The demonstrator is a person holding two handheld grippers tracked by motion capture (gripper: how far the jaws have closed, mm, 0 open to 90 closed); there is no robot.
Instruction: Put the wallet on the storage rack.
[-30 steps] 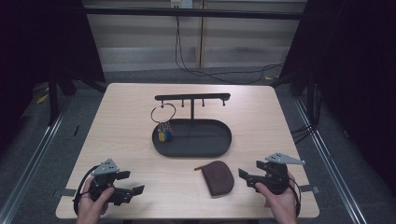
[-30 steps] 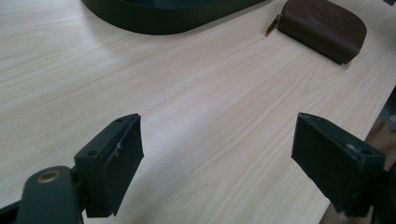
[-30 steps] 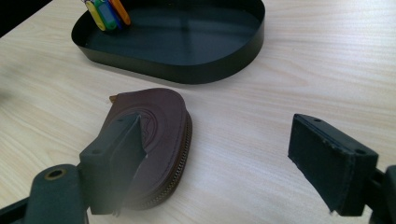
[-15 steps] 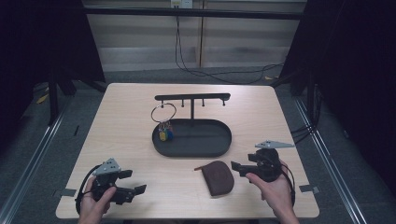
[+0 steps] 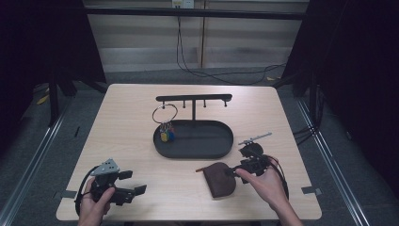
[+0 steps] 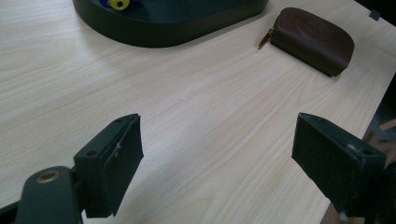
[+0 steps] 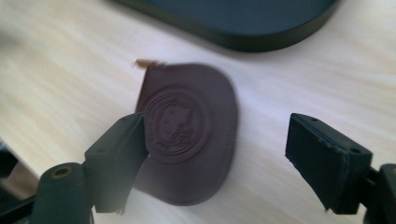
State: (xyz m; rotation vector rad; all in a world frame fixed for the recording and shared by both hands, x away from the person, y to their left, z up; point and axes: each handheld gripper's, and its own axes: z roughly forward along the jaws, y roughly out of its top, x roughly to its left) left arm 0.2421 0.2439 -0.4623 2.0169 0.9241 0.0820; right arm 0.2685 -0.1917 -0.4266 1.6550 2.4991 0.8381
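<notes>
A brown leather pouch (image 5: 219, 179) with an embossed crest (image 7: 187, 126) and a small gold zip pull lies flat on the table in front of the black oval tray (image 5: 221, 151). My right gripper (image 5: 235, 170) is open right at the pouch's right edge; in the right gripper view its jaws stand wide, one over the pouch's left side. My left gripper (image 5: 134, 182) rests open near the front left of the table, nothing between its jaws; its view shows the pouch (image 6: 314, 39) far off.
A black rack (image 5: 194, 98) with pegs stands over the tray, and a key ring (image 5: 164, 114) with yellow and blue tags hangs from it into the tray's left end. The wooden table (image 5: 122, 141) is bare around the left gripper. Cables run on the floor behind.
My right gripper has moved left and forward from the table's right side to the pouch's edge. The left gripper has stayed where it was.
</notes>
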